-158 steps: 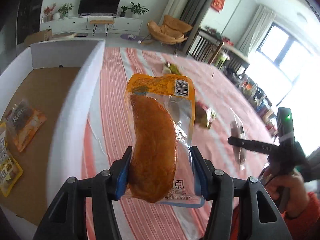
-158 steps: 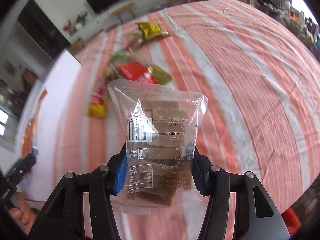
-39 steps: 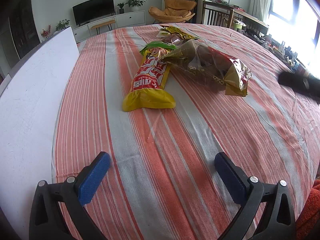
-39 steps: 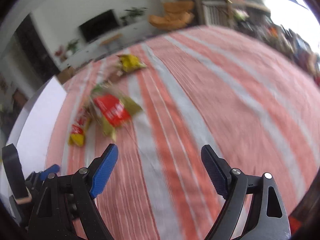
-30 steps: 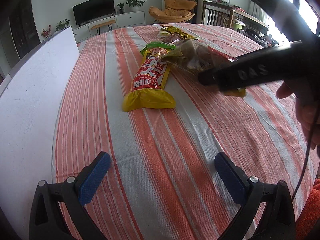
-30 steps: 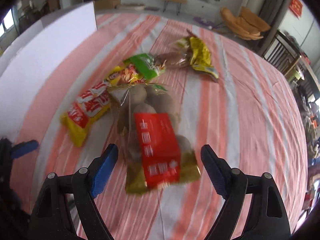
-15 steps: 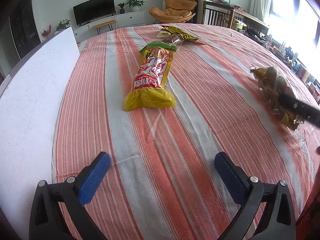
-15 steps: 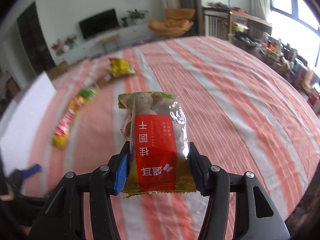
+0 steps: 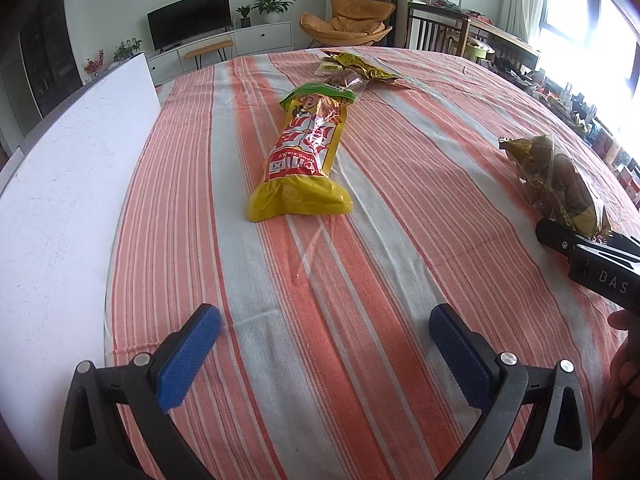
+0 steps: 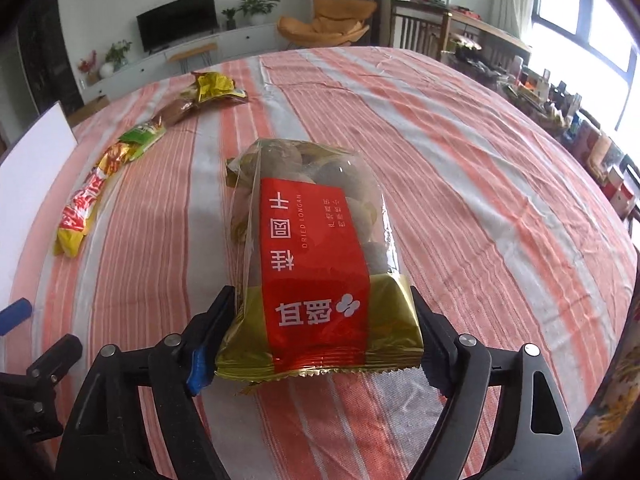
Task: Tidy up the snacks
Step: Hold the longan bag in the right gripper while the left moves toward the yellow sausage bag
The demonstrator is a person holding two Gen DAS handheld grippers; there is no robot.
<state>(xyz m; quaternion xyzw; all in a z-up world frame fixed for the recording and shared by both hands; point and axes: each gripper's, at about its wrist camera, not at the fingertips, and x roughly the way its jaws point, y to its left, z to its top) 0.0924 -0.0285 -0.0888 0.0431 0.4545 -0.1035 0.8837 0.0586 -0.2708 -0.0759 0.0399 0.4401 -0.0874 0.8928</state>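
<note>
Here my right tongs (image 10: 320, 344) pinch the dried longan bag (image 10: 316, 248) by its sealed end for carrying, while my left tongs (image 9: 324, 344) hang spread and empty.

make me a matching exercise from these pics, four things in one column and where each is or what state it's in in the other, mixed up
Things
1. dried longan bag
2. long red and yellow snack pack
3. left claw
4. white board

Places or states
A. open, nothing between its pads
B. standing along the left edge of the striped cloth
C. between the right claw's pads
D. lying alone mid-cloth, green end away from the camera

Pairs: 1-C, 2-D, 3-A, 4-B
</note>
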